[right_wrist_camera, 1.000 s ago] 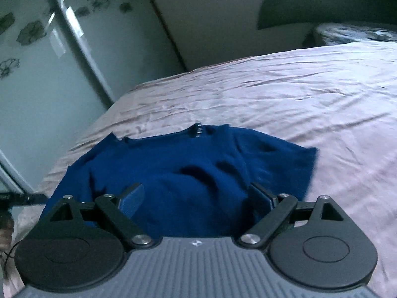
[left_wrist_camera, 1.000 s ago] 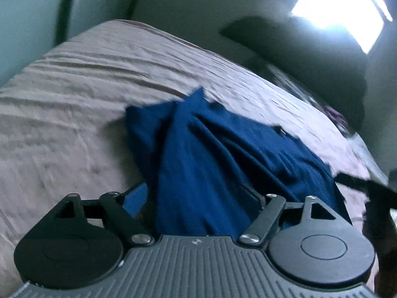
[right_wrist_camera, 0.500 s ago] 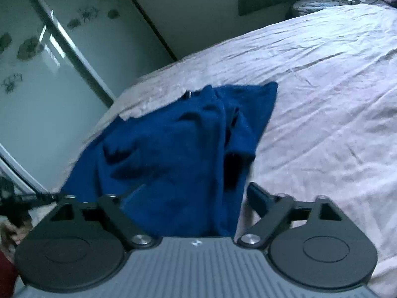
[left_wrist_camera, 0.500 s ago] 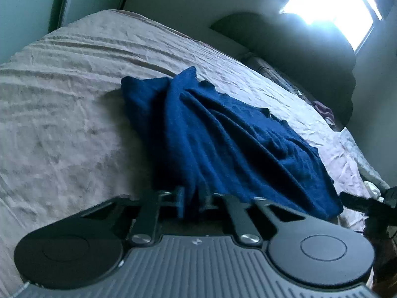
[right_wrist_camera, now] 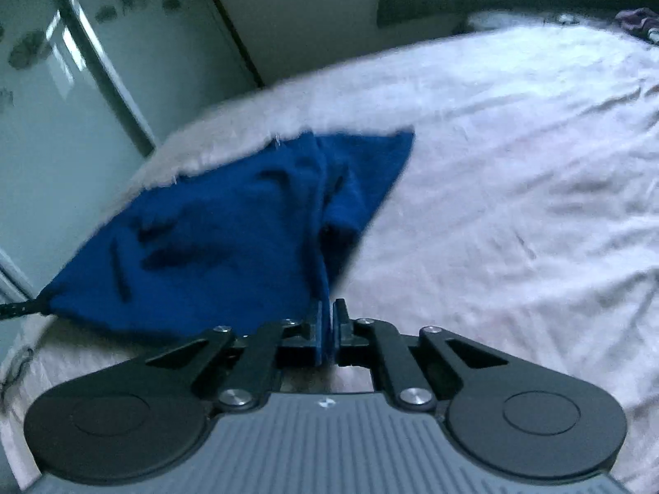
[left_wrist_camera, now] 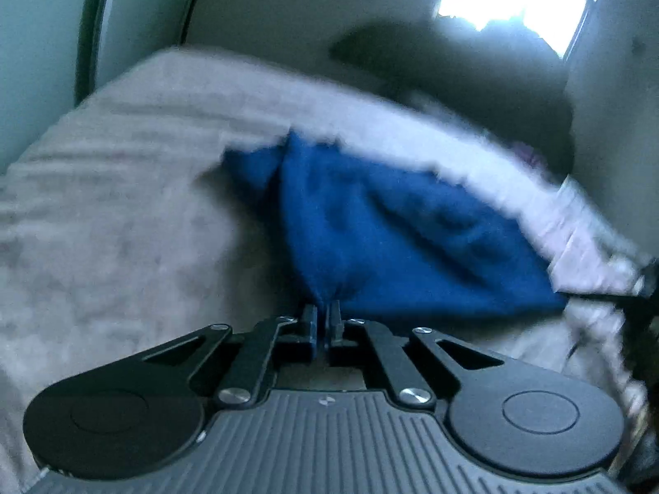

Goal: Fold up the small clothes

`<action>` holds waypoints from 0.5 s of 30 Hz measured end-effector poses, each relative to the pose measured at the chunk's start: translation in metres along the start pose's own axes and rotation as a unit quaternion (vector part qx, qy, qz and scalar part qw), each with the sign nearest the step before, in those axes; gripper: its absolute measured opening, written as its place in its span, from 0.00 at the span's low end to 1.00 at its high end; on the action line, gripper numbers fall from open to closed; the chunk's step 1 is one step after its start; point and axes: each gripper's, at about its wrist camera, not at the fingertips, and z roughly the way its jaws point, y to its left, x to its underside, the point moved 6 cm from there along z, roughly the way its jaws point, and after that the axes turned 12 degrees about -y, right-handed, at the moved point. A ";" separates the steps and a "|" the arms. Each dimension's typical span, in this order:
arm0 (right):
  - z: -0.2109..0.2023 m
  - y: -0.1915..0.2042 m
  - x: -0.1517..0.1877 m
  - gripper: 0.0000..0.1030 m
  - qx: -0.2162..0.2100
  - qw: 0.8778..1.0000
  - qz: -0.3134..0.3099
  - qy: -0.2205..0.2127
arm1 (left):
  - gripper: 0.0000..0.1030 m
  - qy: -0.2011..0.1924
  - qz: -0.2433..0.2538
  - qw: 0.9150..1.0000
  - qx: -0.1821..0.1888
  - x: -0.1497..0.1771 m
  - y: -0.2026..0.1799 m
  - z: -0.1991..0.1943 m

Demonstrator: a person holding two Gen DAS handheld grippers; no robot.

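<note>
Mid first fold. Left gripper [left_wrist_camera: 323,321] pinched shut on a near corner of blue garment [left_wrist_camera: 395,238]; right gripper [right_wrist_camera: 328,321] clamped on the other near corner. Cloth stretched ahead over bed sheet [right_wrist_camera: 515,206] (both views blurred). Next, probably: carry both corners forward, lay flat.

1 blue garment [left_wrist_camera: 395,243]; 2 grippers [left_wrist_camera: 323,319]

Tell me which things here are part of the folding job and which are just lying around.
Part of the job:
blue garment
left gripper, shut on its edge
right gripper, shut on its edge
bed sheet it lies on

Lying about:
purple cloth at the bed's far end
</note>
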 end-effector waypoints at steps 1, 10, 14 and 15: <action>-0.001 -0.001 0.001 0.05 0.005 1.000 -0.001 -0.002 | 0.01 0.015 0.011 1.000 -0.009 0.008 0.000 0.005; 0.021 0.032 -0.070 0.43 0.003 0.996 -0.061 -0.058 | 0.40 -0.038 0.008 0.999 -0.014 -0.037 -0.006 -0.010; 0.078 0.040 -0.097 0.76 -0.024 0.997 -0.053 -0.050 | 0.61 -0.091 0.033 0.995 -0.014 -0.072 -0.025 -0.004; 0.097 0.041 -0.103 0.76 -0.033 0.998 -0.044 -0.043 | 0.62 -0.097 0.039 0.994 -0.010 -0.080 -0.032 0.004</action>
